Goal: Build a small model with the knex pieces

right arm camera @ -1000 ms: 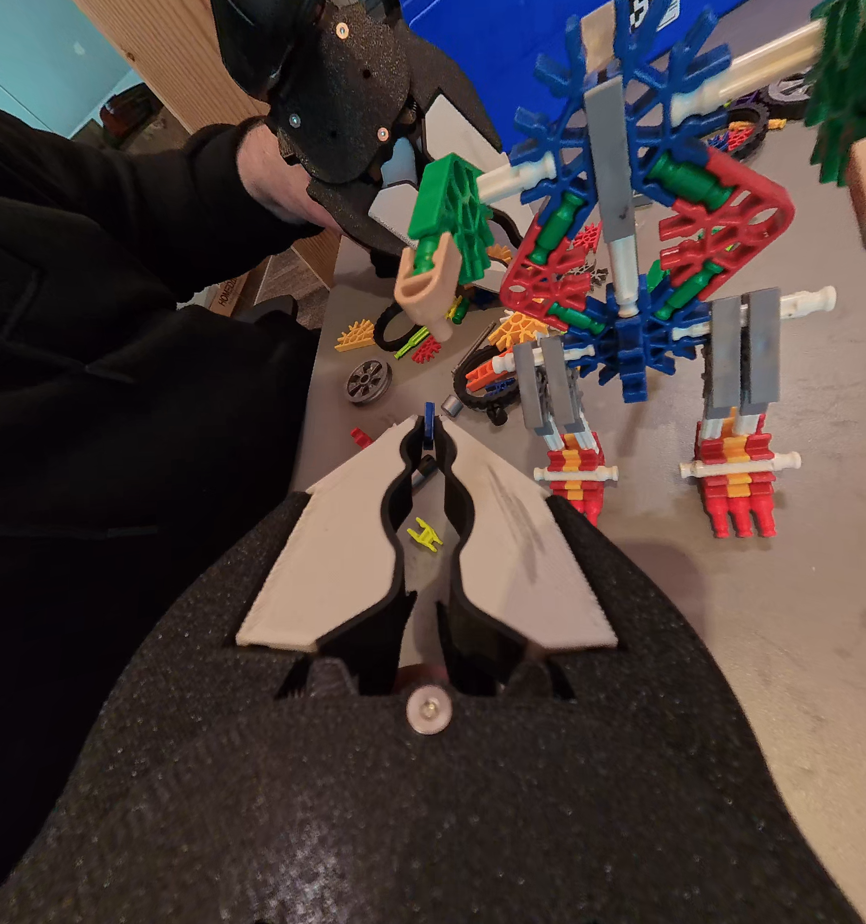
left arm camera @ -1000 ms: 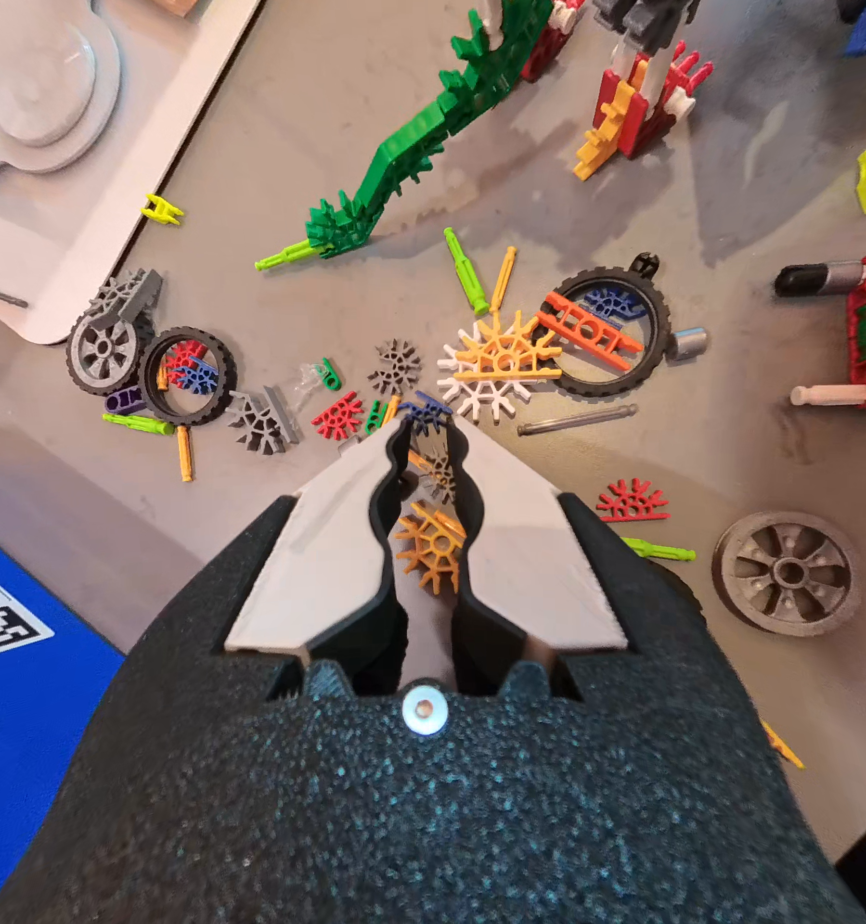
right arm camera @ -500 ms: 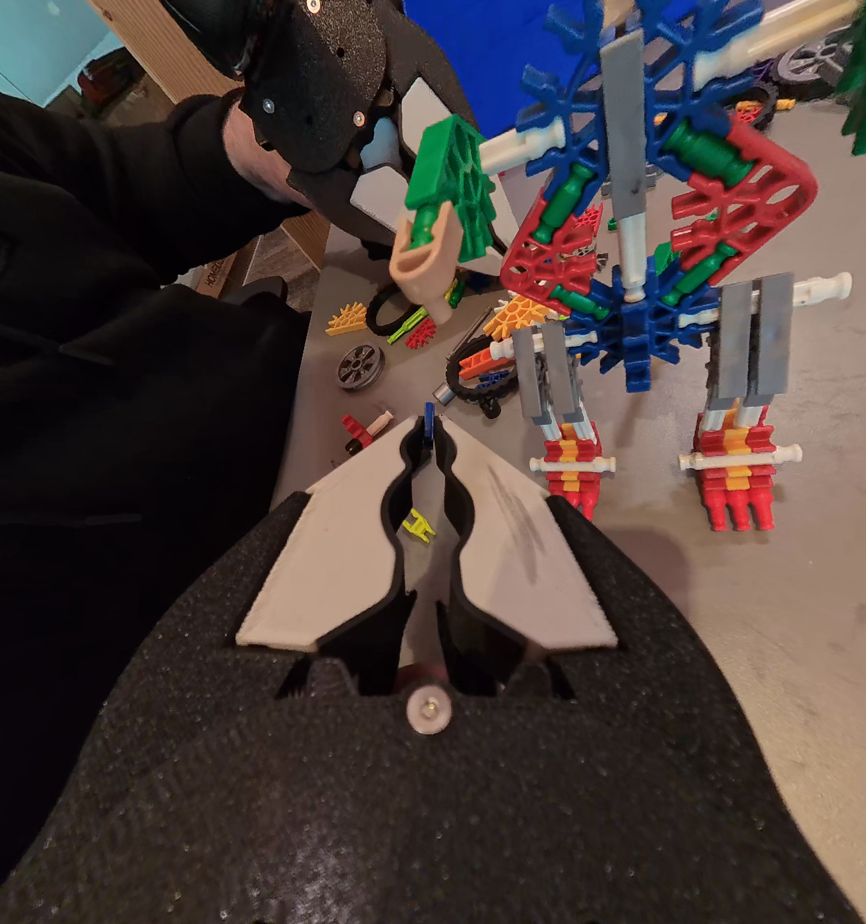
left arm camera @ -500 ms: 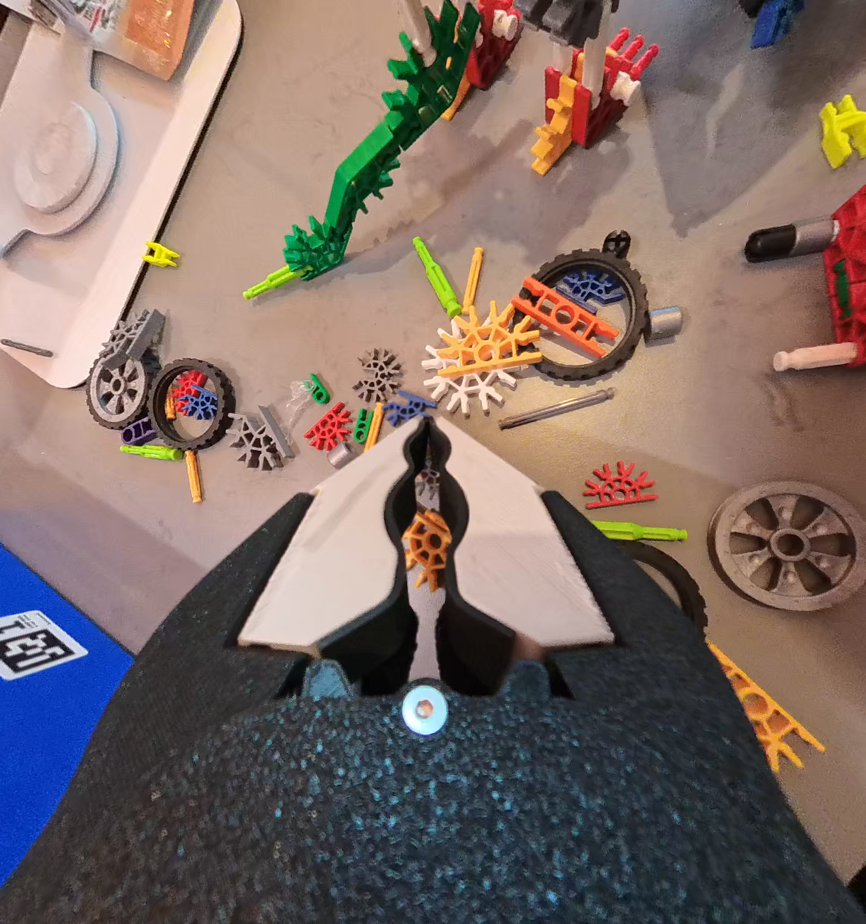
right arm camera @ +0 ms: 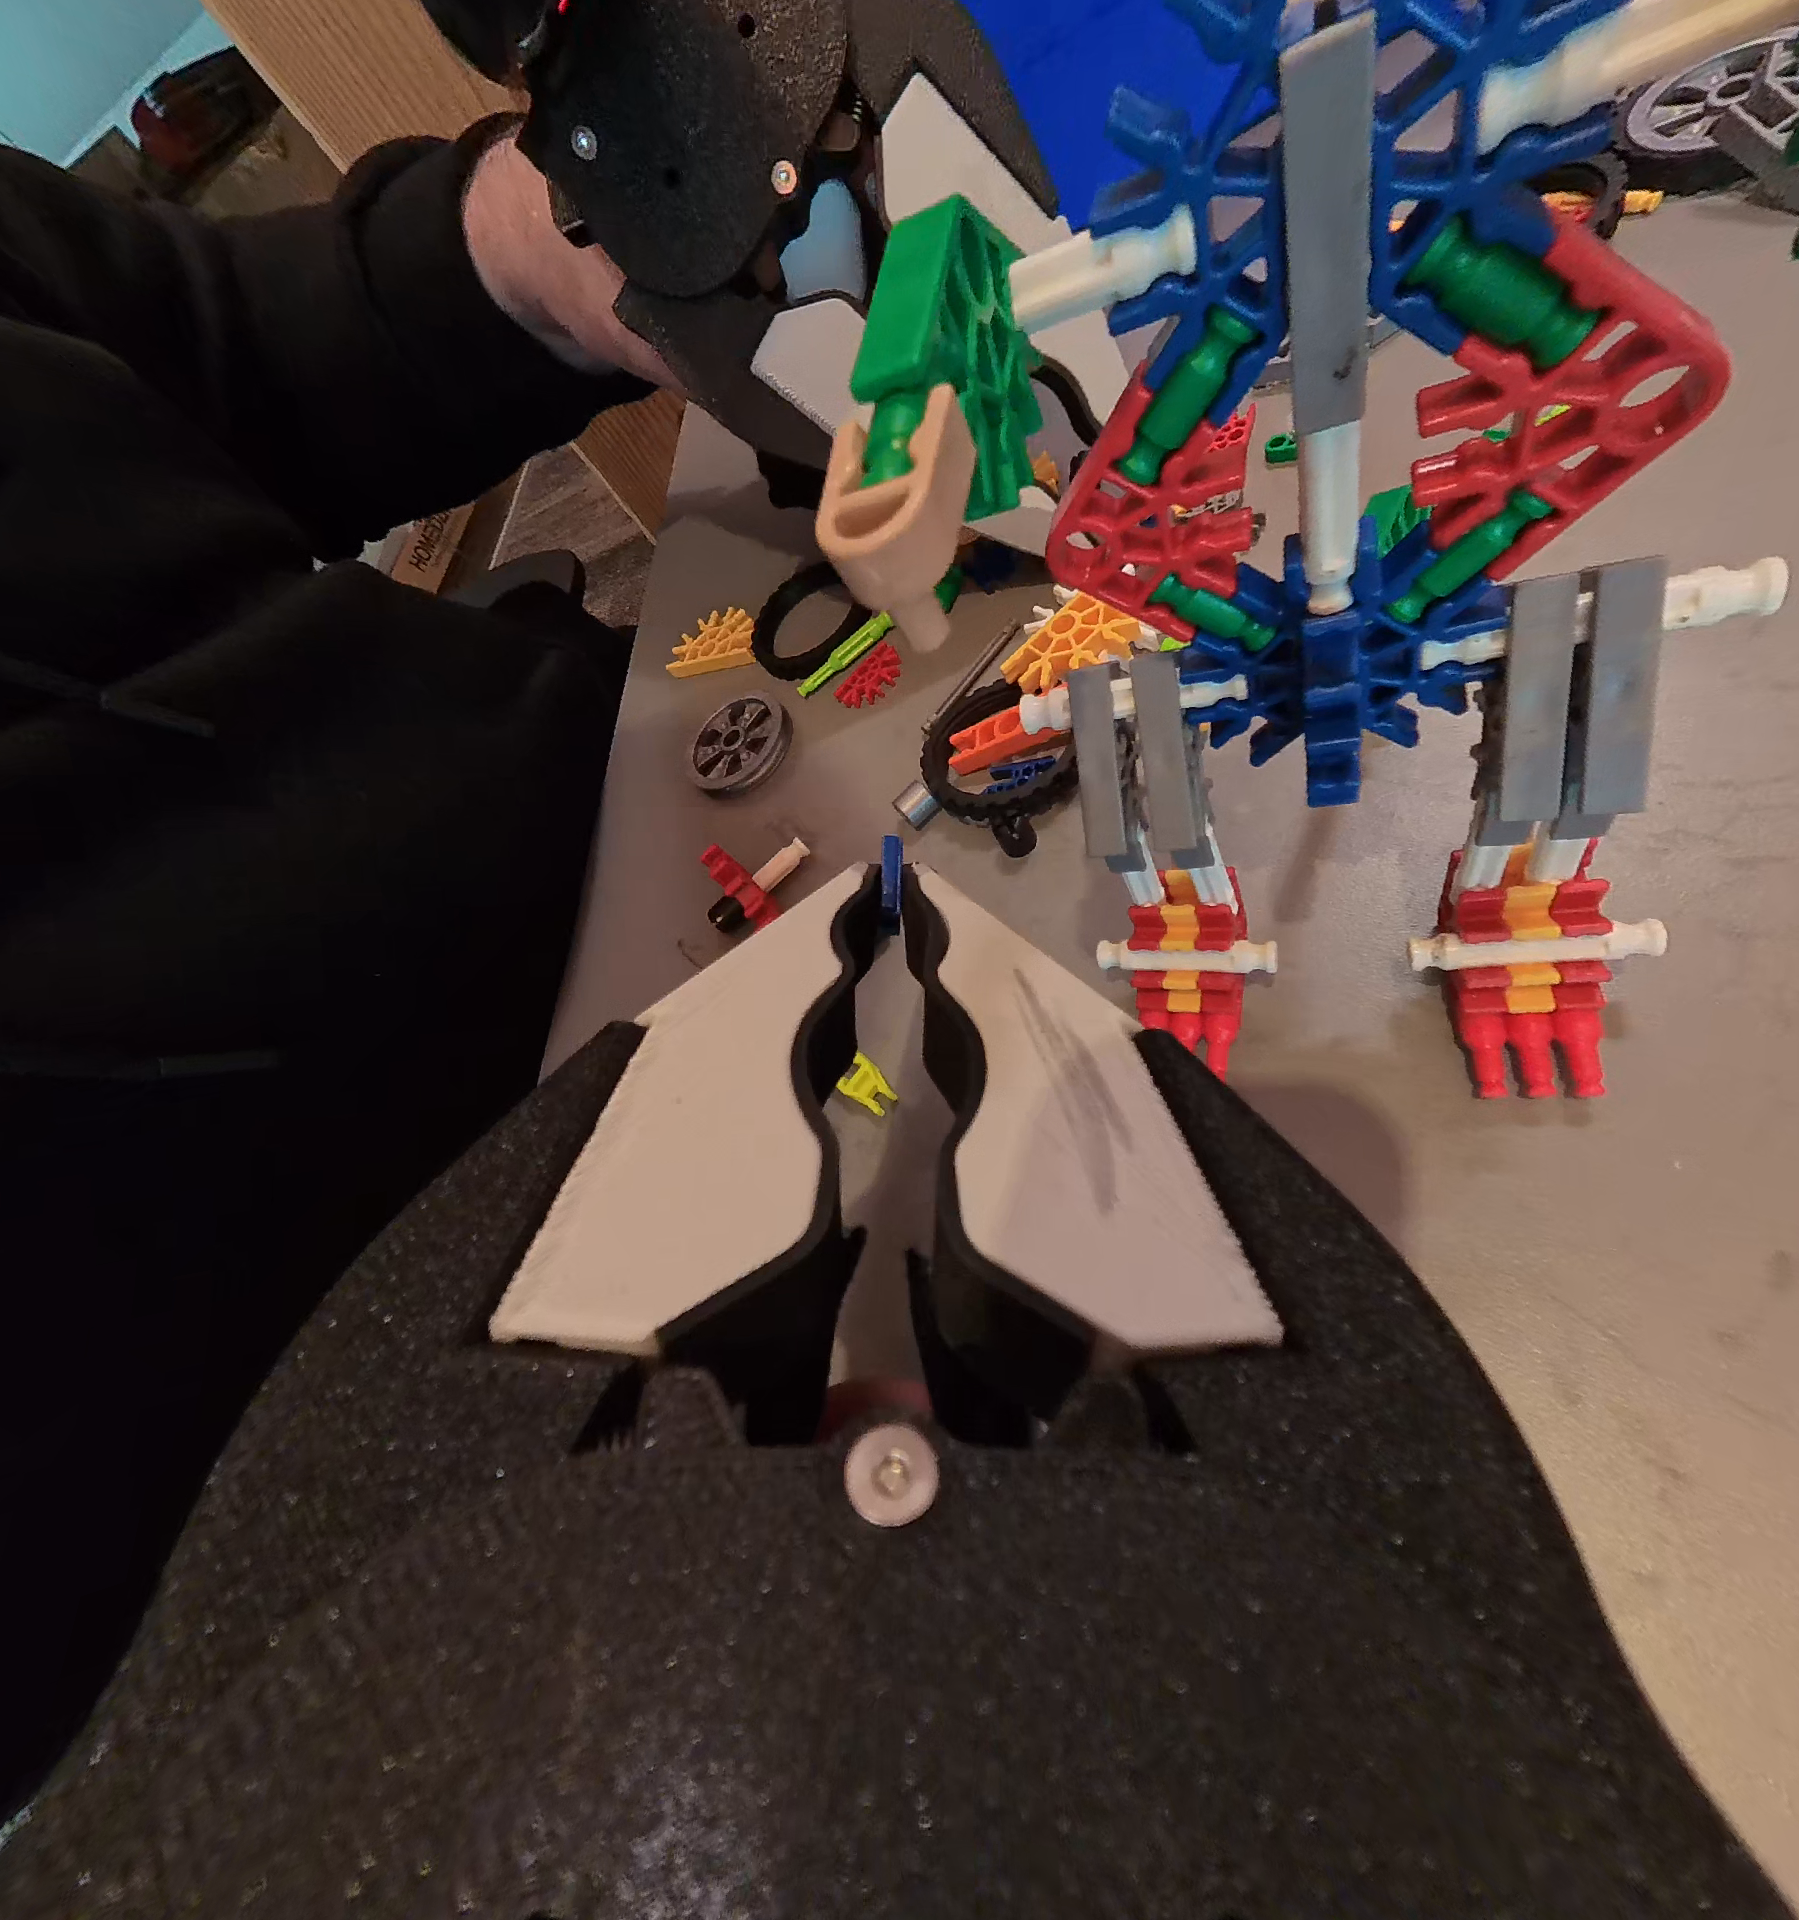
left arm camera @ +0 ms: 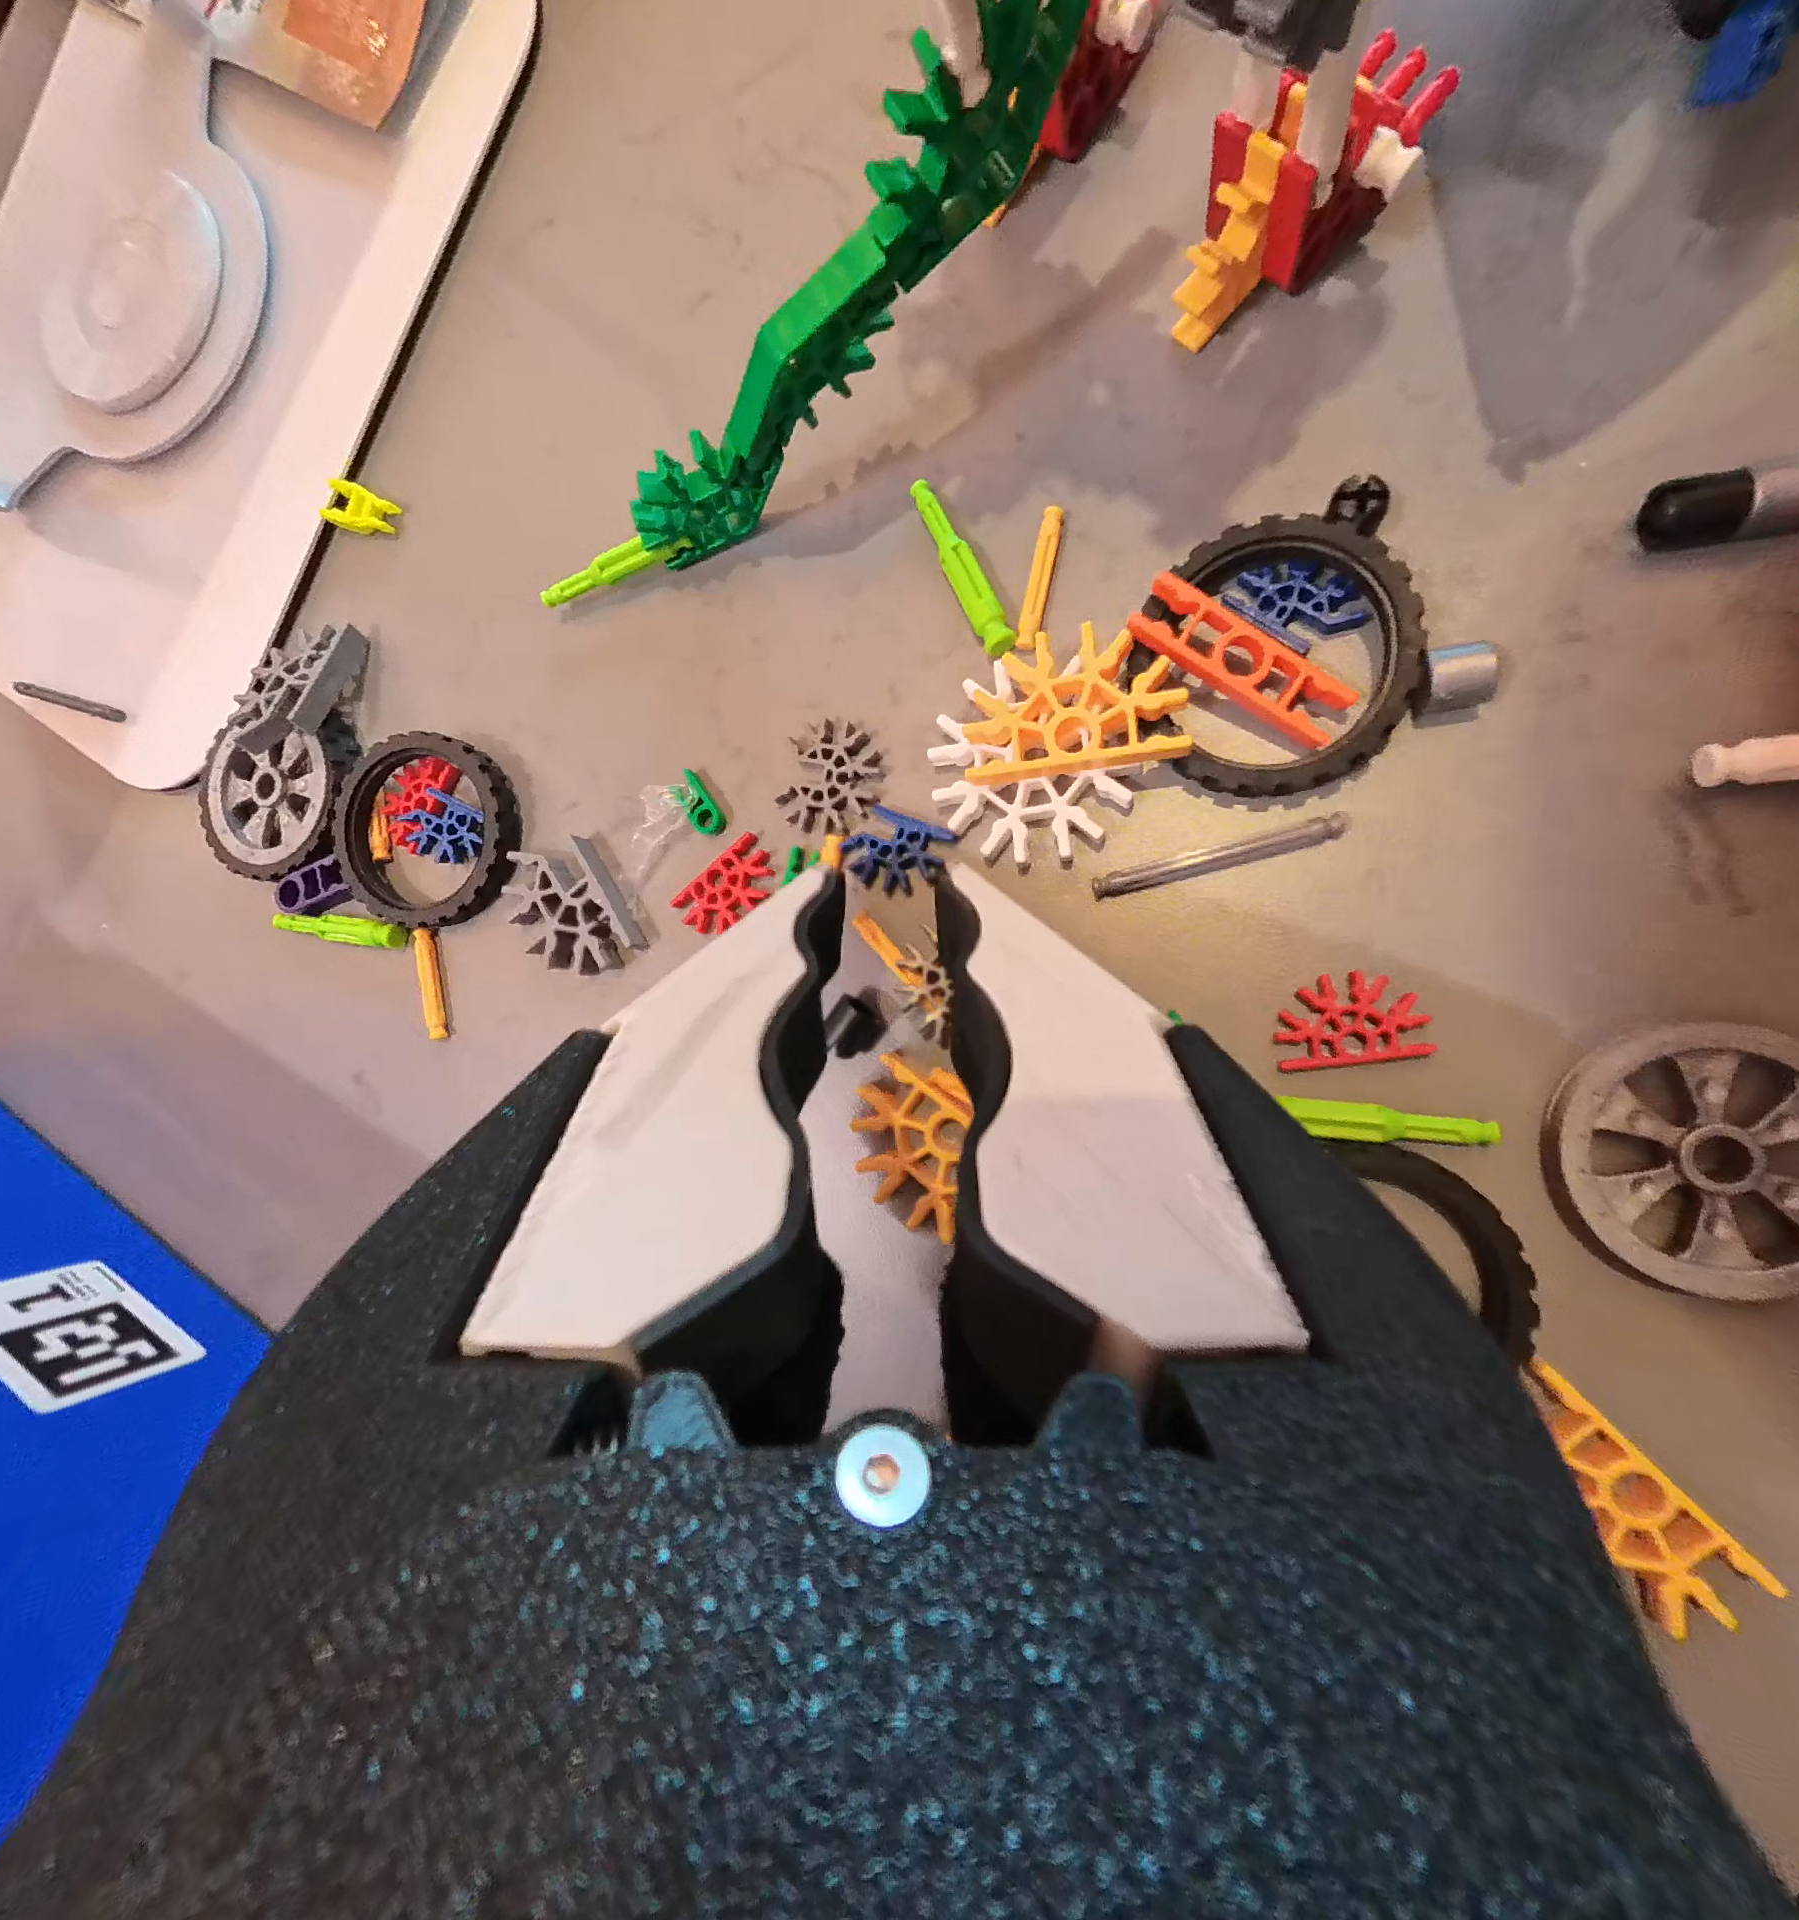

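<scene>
My left gripper is open by a narrow gap and empty, above loose building pieces on the grey table. A blue connector lies just past its tips. An orange connector, a tan-grey connector and a small black piece show between its fingers. My right gripper is shut on a small blue piece, held above the table to the left of a blue, red and green standing model. A yellow clip lies on the table below its fingers.
A green spiked chain, a tyre ring with an orange piece, grey wheels and many small rods lie around. A white tray is far left. A blue mat is near left. A person's black sleeve fills the left. Left tips to right tips: about 15 centimetres.
My left gripper's jaws closed half a second ago and have opened again, and it has come lower over the pieces. My right gripper keeps the blue piece, with the model nearer.
</scene>
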{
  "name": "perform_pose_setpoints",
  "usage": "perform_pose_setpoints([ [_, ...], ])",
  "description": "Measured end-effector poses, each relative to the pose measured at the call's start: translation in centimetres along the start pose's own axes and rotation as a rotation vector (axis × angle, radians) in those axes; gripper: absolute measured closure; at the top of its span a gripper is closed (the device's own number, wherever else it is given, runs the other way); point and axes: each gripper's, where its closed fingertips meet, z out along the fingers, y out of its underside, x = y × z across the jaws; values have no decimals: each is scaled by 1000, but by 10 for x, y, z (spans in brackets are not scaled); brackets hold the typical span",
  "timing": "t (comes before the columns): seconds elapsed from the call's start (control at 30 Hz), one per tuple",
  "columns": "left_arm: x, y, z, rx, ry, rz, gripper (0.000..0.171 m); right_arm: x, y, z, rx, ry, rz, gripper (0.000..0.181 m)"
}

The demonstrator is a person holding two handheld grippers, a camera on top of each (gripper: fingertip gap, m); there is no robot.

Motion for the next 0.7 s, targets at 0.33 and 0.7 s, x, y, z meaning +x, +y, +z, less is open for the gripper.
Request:
perform_pose_setpoints([
  [0.33,1,-5,4,24,27,-3,162,1,0,0,0,1,1,178],
  [0.7,7,-1,-1,18,48,19,167,2,2,0,-6,2,3,178],
])
